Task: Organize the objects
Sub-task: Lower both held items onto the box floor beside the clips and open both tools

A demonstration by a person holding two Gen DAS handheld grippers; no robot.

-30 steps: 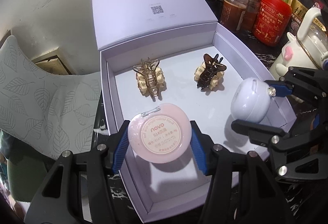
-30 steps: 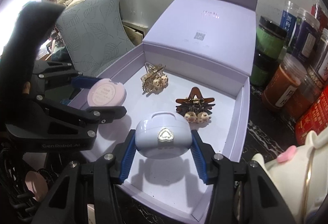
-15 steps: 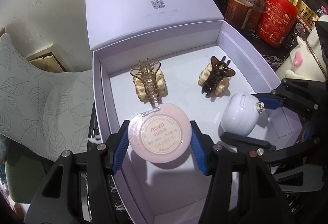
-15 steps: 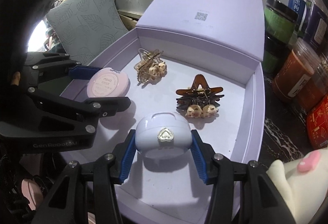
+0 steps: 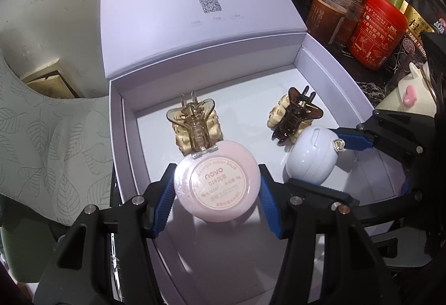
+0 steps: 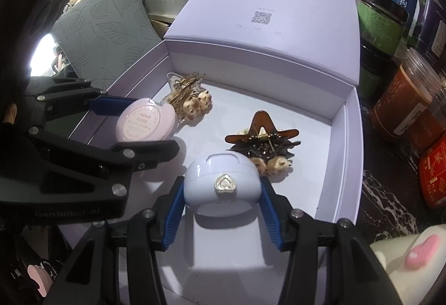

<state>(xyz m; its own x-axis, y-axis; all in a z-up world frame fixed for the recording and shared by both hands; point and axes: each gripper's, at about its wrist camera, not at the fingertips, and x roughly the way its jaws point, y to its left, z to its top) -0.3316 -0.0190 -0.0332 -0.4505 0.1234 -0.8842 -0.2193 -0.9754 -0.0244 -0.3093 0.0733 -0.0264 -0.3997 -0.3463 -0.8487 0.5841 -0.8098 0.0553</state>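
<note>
An open lilac box (image 5: pixel 329 73) (image 6: pixel 345 132) with its lid raised holds two hair claws: a gold clear claw (image 5: pixel 195 120) (image 6: pixel 189 98) and a dark brown claw (image 5: pixel 295 115) (image 6: pixel 262 137). My left gripper (image 5: pixel 217 187) (image 6: pixel 131 123) is shut on a round pink compact (image 5: pixel 217 187) (image 6: pixel 146 122), held low over the box's front left, just in front of the gold claw. My right gripper (image 6: pixel 223 190) (image 5: pixel 320 160) is shut on a white round case with a heart stud (image 6: pixel 223 185) (image 5: pixel 309 157), held over the box floor beside the brown claw.
Jars and tins (image 5: pixel 376 28) (image 6: pixel 401 101) crowd the dark marble surface right of the box. A white figurine with a pink heart (image 5: pixel 409 95) (image 6: pixel 418 254) stands at the right front. A leaf-patterned cushion (image 5: pixel 41 143) (image 6: pixel 103 31) lies left of the box.
Both grippers have carried their loads forward and lower into the box. The pink compact now nears the gold claw, and the white case nears the brown claw.
</note>
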